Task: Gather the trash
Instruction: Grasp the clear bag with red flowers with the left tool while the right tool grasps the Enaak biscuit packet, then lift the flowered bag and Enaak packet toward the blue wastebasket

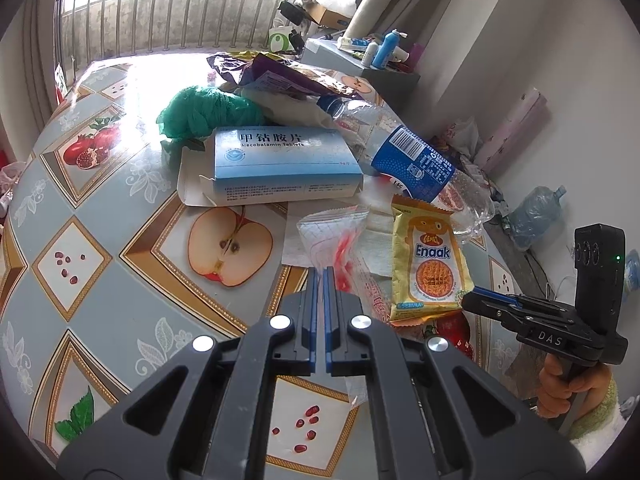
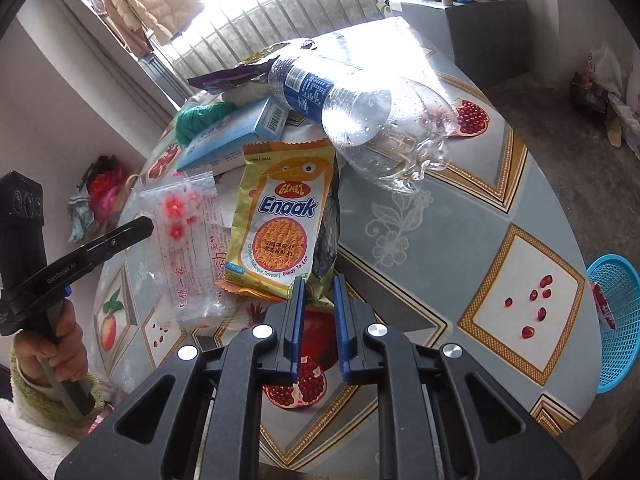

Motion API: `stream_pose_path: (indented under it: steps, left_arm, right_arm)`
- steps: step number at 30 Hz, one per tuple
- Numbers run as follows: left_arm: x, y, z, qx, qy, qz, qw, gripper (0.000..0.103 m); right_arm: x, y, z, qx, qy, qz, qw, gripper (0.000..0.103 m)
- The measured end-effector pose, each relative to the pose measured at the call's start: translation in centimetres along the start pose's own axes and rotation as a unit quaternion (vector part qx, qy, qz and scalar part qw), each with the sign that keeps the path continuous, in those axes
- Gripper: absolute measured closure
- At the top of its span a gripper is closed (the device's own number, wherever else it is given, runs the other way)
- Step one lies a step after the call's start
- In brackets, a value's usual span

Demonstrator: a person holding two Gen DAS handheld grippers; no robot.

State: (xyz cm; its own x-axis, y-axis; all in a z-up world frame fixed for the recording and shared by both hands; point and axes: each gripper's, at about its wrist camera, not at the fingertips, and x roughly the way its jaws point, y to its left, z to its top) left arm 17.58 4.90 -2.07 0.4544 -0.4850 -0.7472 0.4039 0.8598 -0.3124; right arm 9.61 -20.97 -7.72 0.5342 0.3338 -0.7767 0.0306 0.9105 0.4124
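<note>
Holding two grippers over a cluttered round table (image 2: 460, 216), we keep the left gripper (image 1: 321, 276) low at the bottom centre of its frame, its blue pads nearly pressed together with only a thin slit between them and nothing visibly caught there. Just past its tips lies a clear zip bag (image 1: 334, 236) with red print. Our right gripper (image 2: 318, 284), bottom centre of its own frame, is spread a little, and the bottom corner of a yellow Enaak noodle packet (image 2: 280, 216) sits in the gap; we cannot tell whether the pads touch it.

Beyond the packet, toward the upper centre of the right wrist view, a crushed clear plastic bottle (image 2: 360, 112) with a blue label lies on its side, resting partly on a blue-and-white medicine box (image 1: 280, 164). A bunched green bag (image 1: 204, 110) and a purple foil wrapper (image 1: 280, 76) sit behind the box, in the upper middle of the left wrist view.

At the right edge of the right wrist view, a blue mesh basket (image 2: 616, 320) stands on the floor beside the table. Our left hand (image 2: 52, 344) grips its handle at lower left of that frame.
</note>
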Motion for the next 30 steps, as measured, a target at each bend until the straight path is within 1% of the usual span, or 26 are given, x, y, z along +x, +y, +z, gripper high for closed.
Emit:
stream_pose_path:
  steps: [6, 10, 17, 21, 25, 30]
  left_arm:
    - [-0.9, -0.1, 0.2, 0.0, -0.005, -0.003, 1.0, 0.102]
    - [-1.8, -0.3, 0.5, 0.003, -0.011, -0.005, 0.9999, 0.102]
    - [-4.3, -1.7, 1.2, 0.018, -0.037, -0.009, 0.9991, 0.102]
    - [-5.6, -3.1, 1.5, 0.031, -0.05, -0.014, 0.9982, 0.102]
    - [-6.7, -5.0, 2.0, 0.047, -0.061, -0.03, 0.9966, 0.102]
    - [-7.5, -8.5, 3.2, 0.086, -0.075, -0.047, 0.9924, 0.102]
  right_arm:
    - [-2.1, -0.7, -0.3, 0.015, -0.02, 0.022, 0.999, 0.091]
    - [-3.7, -0.8, -0.5, 0.016, -0.037, 0.031, 0.999, 0.094]
    - [-6.1, -0.4, -0.6, 0.011, -0.066, 0.045, 0.997, 0.095]
    - [-7.7, -0.3, -0.6, 0.007, -0.084, 0.055, 0.995, 0.095]
    - [-9.7, -0.7, -0.7, 0.005, -0.108, 0.062, 0.992, 0.095]
    - [-12.6, -2.3, -1.1, 0.021, -0.148, 0.065, 0.987, 0.095]
